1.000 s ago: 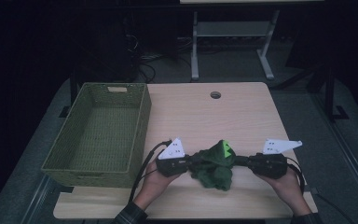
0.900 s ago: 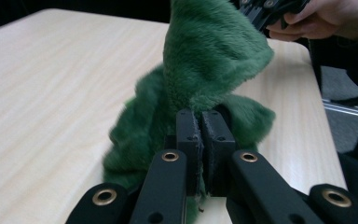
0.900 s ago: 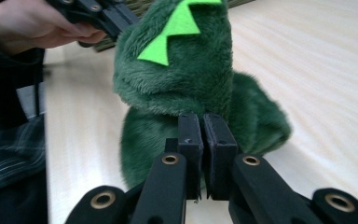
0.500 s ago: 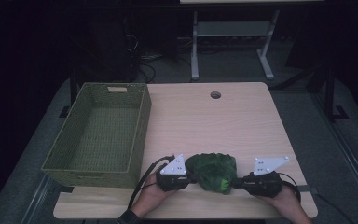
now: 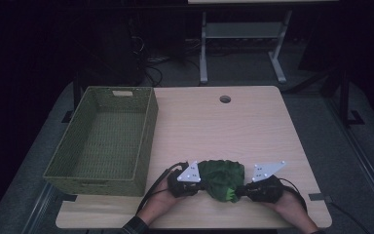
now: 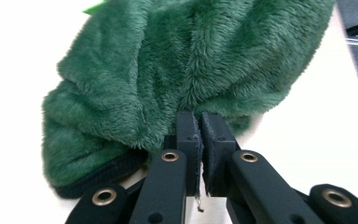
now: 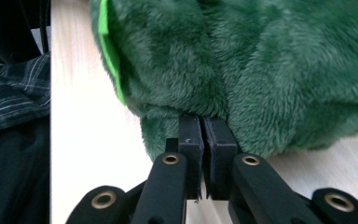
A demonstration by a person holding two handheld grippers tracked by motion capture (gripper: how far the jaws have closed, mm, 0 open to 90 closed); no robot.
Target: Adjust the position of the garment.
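A dark green fleece garment [image 5: 221,178] with a bright green tab lies bunched on the wooden table [image 5: 214,126] near its front edge. My left gripper [image 5: 198,184] pinches its left side and my right gripper [image 5: 239,189] pinches its right side. In the left gripper view the jaws stand pressed together on a fold of the fleece [image 6: 177,79], with a black hem [image 6: 98,175] at the lower left. The right gripper view shows its jaws shut on the plush fabric [image 7: 242,74] beside the bright green tab [image 7: 109,56].
An empty green woven basket [image 5: 104,139] stands on the left part of the table. A cable hole [image 5: 225,99] sits near the far edge. A plaid sleeve [image 7: 14,88] lies at the table's front edge. Metal table legs [image 5: 204,48] stand on the floor beyond.
Both grippers have come down and toward the front edge with the garment, which was held up and spread between them and now rests bunched on the table.
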